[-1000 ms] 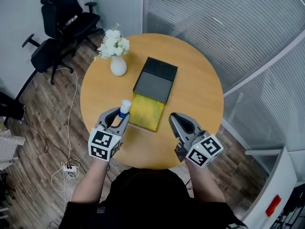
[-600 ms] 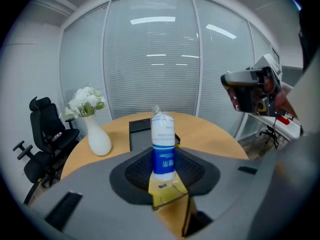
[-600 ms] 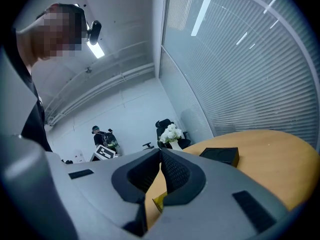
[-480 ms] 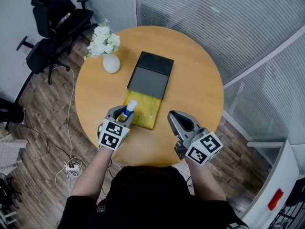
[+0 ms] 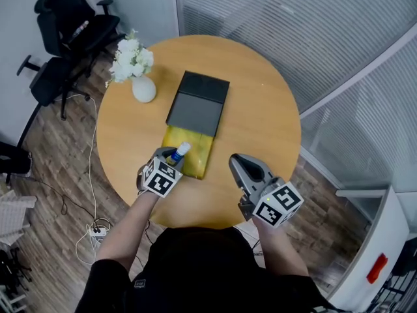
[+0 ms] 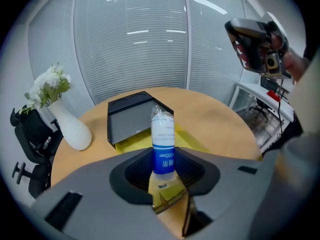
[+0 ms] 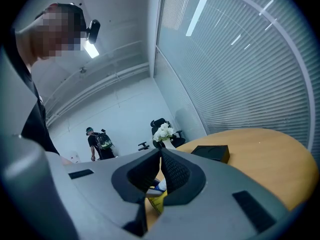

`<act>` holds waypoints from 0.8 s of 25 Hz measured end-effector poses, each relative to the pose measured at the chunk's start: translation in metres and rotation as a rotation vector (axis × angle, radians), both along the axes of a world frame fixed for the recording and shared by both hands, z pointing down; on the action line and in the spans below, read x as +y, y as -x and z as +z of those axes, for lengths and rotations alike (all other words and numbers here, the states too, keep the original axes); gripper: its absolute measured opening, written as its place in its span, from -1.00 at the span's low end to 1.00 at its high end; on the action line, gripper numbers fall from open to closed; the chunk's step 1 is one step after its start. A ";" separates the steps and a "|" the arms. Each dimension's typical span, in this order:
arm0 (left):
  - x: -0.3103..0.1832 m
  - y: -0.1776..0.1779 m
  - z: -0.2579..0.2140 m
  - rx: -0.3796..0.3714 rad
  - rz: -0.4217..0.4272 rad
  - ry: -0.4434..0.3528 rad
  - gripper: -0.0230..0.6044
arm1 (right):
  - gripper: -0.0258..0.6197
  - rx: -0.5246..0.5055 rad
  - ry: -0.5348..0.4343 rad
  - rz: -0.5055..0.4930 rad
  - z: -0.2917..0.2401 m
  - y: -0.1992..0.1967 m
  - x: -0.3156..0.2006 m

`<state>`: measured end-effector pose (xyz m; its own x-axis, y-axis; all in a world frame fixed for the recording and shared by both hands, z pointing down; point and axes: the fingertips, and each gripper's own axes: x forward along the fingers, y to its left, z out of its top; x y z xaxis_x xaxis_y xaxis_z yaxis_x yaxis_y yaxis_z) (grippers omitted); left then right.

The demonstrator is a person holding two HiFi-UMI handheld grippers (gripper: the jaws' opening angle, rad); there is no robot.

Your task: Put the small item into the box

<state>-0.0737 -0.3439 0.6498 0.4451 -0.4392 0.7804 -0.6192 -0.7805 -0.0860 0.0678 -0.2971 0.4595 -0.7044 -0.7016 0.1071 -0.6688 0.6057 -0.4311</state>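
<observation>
The small bottle [image 5: 180, 151], white with a blue label, sits between the jaws of the left gripper [image 5: 171, 158]. The jaws stand wide apart and press on its lower part from both sides. In the left gripper view the bottle [image 6: 162, 139] rises straight out from between the jaws of that gripper [image 6: 162, 166], its white end pointing away from the person. In the head view it is tilted over the near left part of the box [image 5: 202, 156]. Whether it touches the yellow lining there cannot be told.

The box lies near the middle of the round wooden table [image 5: 260, 109], with its yellow inside open toward the person. Its dark lid [image 5: 197, 103] is at the far end and, in the left gripper view, looks tipped up.

The right gripper [image 5: 236, 160] is to the right of the box, apart from it, above the near edge of the table. In its own view the jaws of the right gripper [image 7: 160, 154] meet at the tips with nothing between them.

A white vase [image 5: 143, 89] of white flowers [image 5: 130, 57] stands on the far left of the table, well apart from the box. Beyond it, on the wooden floor, is a black office chair [image 5: 71, 31]. A glass wall with blinds [image 5: 293, 25] curves round the far right side.
</observation>
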 end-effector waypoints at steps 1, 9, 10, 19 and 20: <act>-0.001 -0.002 0.005 -0.017 0.013 0.005 -0.50 | -0.81 0.002 0.001 0.001 0.000 -0.002 0.001; -0.008 -0.012 0.039 -0.119 0.086 0.037 -0.49 | -0.80 0.004 0.000 0.013 0.000 -0.017 0.005; -0.009 -0.012 0.042 -0.132 0.091 0.036 -0.49 | -0.80 0.004 0.000 0.013 0.000 -0.018 0.007; -0.013 -0.014 0.039 -0.177 0.107 0.008 -0.43 | -0.80 -0.005 -0.001 0.014 -0.002 -0.032 0.016; -0.013 -0.012 0.038 -0.180 0.102 0.005 -0.42 | -0.80 -0.005 -0.001 0.010 -0.002 -0.032 0.018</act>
